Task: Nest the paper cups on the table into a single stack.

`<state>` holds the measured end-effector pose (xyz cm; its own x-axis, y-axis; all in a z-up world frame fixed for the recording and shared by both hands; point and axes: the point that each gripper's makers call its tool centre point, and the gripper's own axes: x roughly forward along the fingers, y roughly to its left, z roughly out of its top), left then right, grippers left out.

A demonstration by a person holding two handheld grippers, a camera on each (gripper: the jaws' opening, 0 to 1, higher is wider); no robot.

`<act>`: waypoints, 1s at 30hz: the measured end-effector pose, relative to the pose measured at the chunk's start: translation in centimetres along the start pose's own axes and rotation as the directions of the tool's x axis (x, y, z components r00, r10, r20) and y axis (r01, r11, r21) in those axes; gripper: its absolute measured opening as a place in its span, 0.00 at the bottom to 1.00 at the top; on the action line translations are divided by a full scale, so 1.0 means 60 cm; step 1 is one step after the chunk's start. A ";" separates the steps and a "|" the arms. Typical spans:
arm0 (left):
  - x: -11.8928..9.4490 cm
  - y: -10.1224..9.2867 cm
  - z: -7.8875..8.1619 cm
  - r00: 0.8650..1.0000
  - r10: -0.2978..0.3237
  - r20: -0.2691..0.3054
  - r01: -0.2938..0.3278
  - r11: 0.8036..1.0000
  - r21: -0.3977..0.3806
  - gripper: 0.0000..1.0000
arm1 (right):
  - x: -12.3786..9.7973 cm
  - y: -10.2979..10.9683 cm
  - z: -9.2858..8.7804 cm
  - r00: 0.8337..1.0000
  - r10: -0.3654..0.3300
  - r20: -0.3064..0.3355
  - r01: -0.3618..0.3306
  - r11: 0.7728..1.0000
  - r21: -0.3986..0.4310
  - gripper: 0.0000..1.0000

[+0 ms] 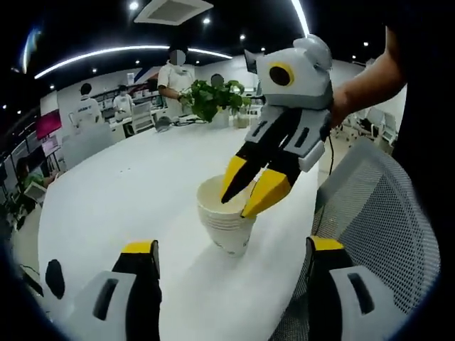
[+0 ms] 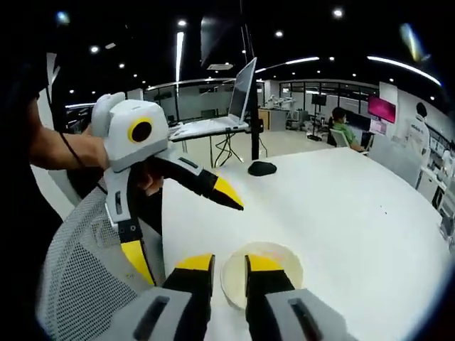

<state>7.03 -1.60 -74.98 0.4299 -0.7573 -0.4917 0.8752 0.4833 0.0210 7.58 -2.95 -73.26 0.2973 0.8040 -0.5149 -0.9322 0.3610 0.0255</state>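
1. Sitting near the edge of the big white round surface is a stack of cream paper cups, one inside the other.
2. The right tool, white and grey with yellow tips, reaches down to the top cup. One yellow tip goes inside the cup and the other stays outside, so the tips pinch the cup's rim.
3. In the right gripper view, the right tool's own tips sit close together at the rim of the cup stack.
4. The left tool has its two yellow-tipped jaws spread wide apart. It holds nothing. The cup stack sits in front of it, between the jaws.
5. In the right gripper view, the left tool is beside the cups with its jaws far apart.
6. A grey mesh chair stands just beside the surface.
7. A green leafy plant sits far back on the surface.
8. A small black mouse lies on the surface, and an open laptop stands behind it.
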 end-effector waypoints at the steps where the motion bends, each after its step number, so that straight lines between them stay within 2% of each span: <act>1: 0.005 0.001 -0.001 1.000 -0.008 0.002 0.008 1.000 0.000 0.82 | -0.003 -0.001 0.001 1.000 -0.006 0.004 0.006 1.000 -0.002 0.20; 5: 0.021 0.003 -0.005 1.000 -0.031 -0.005 0.031 0.999 0.011 0.80 | -0.016 -0.014 0.008 0.997 -0.060 0.055 0.063 0.997 -0.044 0.27; 10: 0.036 0.001 -0.002 0.998 -0.060 -0.007 0.060 0.998 0.024 0.78 | -0.031 -0.028 0.008 0.988 -0.118 0.095 0.120 0.992 -0.022 0.38; 16: 0.058 0.002 -0.007 0.995 -0.092 -0.026 0.093 0.995 0.044 0.72 | -0.037 -0.043 0.000 0.982 -0.158 0.105 0.160 0.987 -0.008 0.53; 19: 0.069 0.005 -0.006 0.994 -0.104 -0.023 0.105 0.994 0.043 0.69 | -0.036 -0.049 -0.008 0.979 -0.173 0.103 0.173 0.985 0.008 0.57; 30: 0.107 0.004 -0.018 0.987 -0.156 -0.038 0.158 0.987 0.039 0.62 | -0.008 -0.050 -0.048 0.986 -0.155 0.054 0.153 0.987 0.043 0.56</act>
<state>9.78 -5.84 -79.07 0.2789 -0.8060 -0.5220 0.9400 0.3403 -0.0231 9.65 -5.75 -75.56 0.4492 0.7624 -0.4659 -0.8660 0.4997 -0.0172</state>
